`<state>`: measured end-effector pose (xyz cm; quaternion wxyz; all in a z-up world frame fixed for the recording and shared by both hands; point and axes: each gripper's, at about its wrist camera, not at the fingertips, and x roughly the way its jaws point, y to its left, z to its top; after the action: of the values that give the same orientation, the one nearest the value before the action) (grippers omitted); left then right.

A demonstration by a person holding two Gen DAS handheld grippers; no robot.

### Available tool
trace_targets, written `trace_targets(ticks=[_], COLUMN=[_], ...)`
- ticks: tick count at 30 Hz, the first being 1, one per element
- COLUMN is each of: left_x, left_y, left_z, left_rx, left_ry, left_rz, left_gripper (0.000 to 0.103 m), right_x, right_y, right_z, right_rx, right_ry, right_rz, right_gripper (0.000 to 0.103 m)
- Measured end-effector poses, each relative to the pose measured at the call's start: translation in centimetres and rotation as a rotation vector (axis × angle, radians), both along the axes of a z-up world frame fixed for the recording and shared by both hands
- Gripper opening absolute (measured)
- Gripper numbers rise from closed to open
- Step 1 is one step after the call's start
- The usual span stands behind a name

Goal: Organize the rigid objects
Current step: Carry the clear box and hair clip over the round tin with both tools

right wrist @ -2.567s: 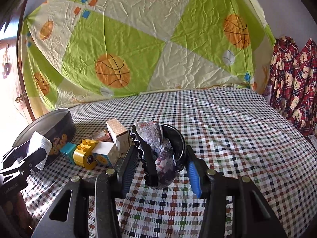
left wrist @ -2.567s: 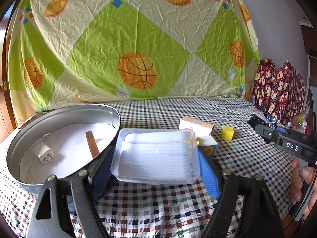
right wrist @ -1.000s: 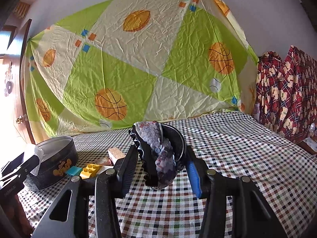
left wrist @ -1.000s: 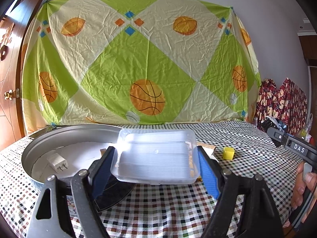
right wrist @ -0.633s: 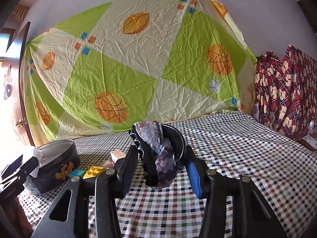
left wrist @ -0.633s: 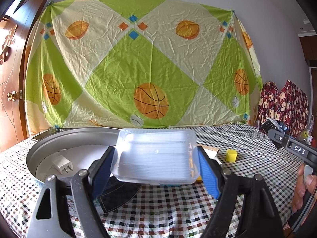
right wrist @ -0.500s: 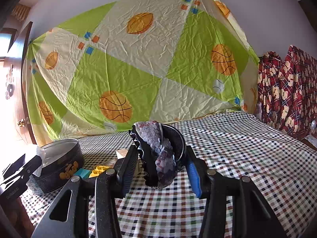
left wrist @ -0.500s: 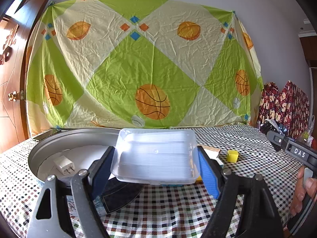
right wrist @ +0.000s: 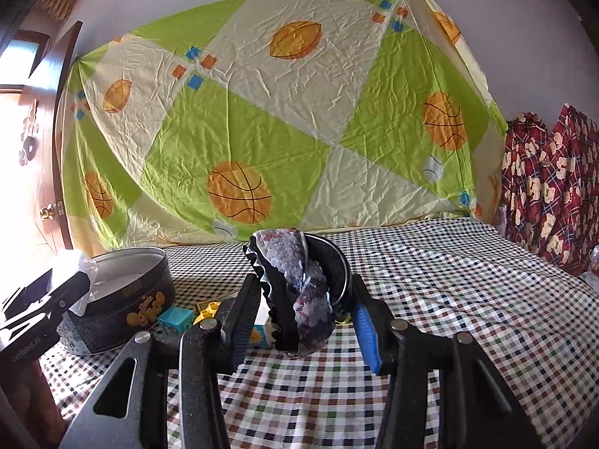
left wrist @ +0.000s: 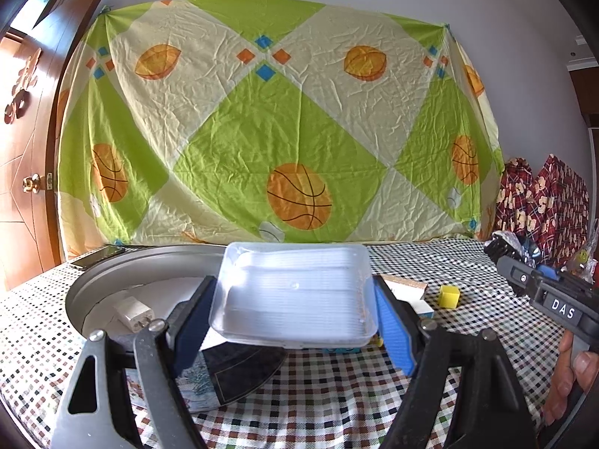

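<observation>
My left gripper is shut on a clear plastic box and holds it above the checkered table, just right of a round metal tin. The tin holds a white charger plug. My right gripper is shut on a dark crumpled foil cup, held above the table. The tin also shows in the right wrist view at left, with the left gripper beside it.
Toy blocks lie on the table: a yellow cube, a cork-topped box, a teal block and a yellow brick. A phone lies behind the tin. Red patterned cloth hangs at right.
Both grippers have risen and tilted up with their loads still held. The tin and blocks sit lower in both views. The left gripper drifted slightly over the tin's right edge.
</observation>
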<state>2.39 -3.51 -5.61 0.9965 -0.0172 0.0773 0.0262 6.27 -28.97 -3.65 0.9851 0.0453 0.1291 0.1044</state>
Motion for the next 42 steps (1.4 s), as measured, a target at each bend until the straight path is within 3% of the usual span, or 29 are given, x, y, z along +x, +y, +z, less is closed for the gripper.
trace_targets(ticks=[42], left_x=[-0.4], left_y=[6.9], left_z=[-0.1], left_rx=[-0.046], left_ry=[0.005], left_rz=[0.118], left_gripper=[0.08], right_x=[-1.3], right_y=[12.7], right_z=[-0.5], right_rx=[-0.08], right_ry=[0.018], right_rz=[0.265], right_gripper=[0.05])
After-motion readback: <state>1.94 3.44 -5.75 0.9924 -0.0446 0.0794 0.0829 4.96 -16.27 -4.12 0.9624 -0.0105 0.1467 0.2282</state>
